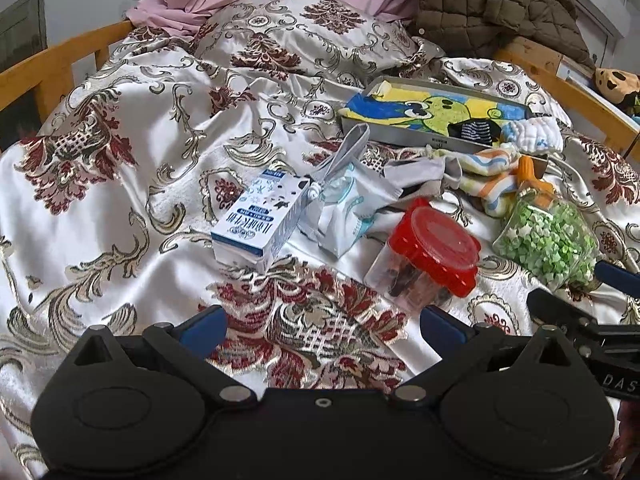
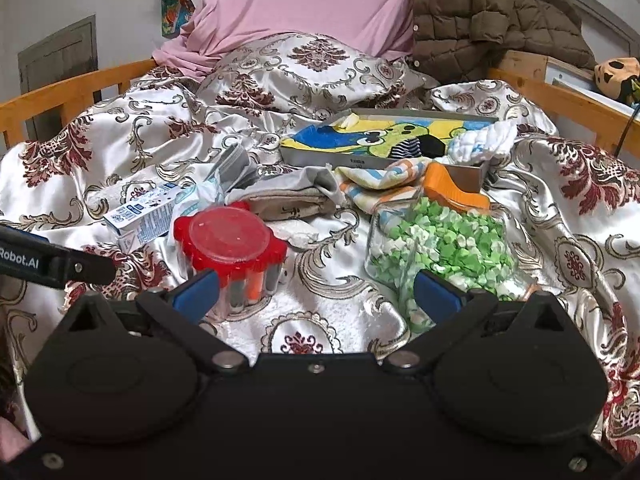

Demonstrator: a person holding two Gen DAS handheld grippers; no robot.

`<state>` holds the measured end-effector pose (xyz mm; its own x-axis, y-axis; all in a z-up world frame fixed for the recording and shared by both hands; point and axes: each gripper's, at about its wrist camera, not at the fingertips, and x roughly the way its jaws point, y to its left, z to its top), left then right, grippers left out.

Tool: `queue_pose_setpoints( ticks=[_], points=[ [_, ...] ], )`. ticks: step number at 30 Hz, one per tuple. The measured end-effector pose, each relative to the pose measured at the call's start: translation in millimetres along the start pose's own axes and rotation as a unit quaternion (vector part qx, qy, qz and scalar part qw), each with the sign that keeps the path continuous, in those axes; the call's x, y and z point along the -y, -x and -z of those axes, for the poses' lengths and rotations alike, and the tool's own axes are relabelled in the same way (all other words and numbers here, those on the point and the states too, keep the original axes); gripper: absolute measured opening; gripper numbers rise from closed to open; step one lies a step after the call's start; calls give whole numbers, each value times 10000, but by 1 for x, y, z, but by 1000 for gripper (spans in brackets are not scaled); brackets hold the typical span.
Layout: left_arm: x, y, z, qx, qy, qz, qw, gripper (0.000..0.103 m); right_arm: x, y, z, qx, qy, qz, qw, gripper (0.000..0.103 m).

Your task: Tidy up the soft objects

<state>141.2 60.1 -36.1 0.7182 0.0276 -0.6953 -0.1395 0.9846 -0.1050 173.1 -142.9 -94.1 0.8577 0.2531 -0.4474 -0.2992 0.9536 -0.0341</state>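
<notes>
A metal tray [image 1: 432, 142] on the bed holds a cartoon towel [image 1: 424, 114], a striped dark sock [image 1: 474, 130] and a white quilted cloth [image 1: 536, 134]. Against its front edge lie a striped orange-and-blue towel [image 2: 380, 182] and a grey-beige folded sock [image 2: 292, 200]. Further left lies a grey cloth [image 2: 236, 164]. My left gripper [image 1: 322, 328] is open over the bedspread, short of the items. My right gripper [image 2: 316, 292] is open too, between a red-lidded jar [image 2: 228, 236] and a jar of green paper stars [image 2: 440, 244]. Neither holds anything.
A milk carton [image 1: 260, 220] and a wipes packet [image 1: 352, 208] lie left of the red-lidded jar. A patterned pillow [image 1: 304, 36], pink cloth and a brown quilted jacket [image 2: 480, 12] pile up at the head. Wooden rails [image 2: 560, 100] border both sides of the bed.
</notes>
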Motion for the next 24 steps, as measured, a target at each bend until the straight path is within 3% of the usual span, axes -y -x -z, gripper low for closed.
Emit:
queue_pose_setpoints(
  ticks=[10, 19, 24],
  points=[
    [-8, -9, -21, 397, -103, 119, 9991, 102, -3, -8, -8, 55, 169, -532, 9984, 102],
    [-15, -30, -50, 652, -23, 961, 9932, 102, 1, -17, -17, 222, 346, -635, 9971, 102],
    [-14, -54, -66, 865, -448, 1184, 9882, 102, 3, -30, -35, 275, 674, -591, 9956, 102]
  ],
)
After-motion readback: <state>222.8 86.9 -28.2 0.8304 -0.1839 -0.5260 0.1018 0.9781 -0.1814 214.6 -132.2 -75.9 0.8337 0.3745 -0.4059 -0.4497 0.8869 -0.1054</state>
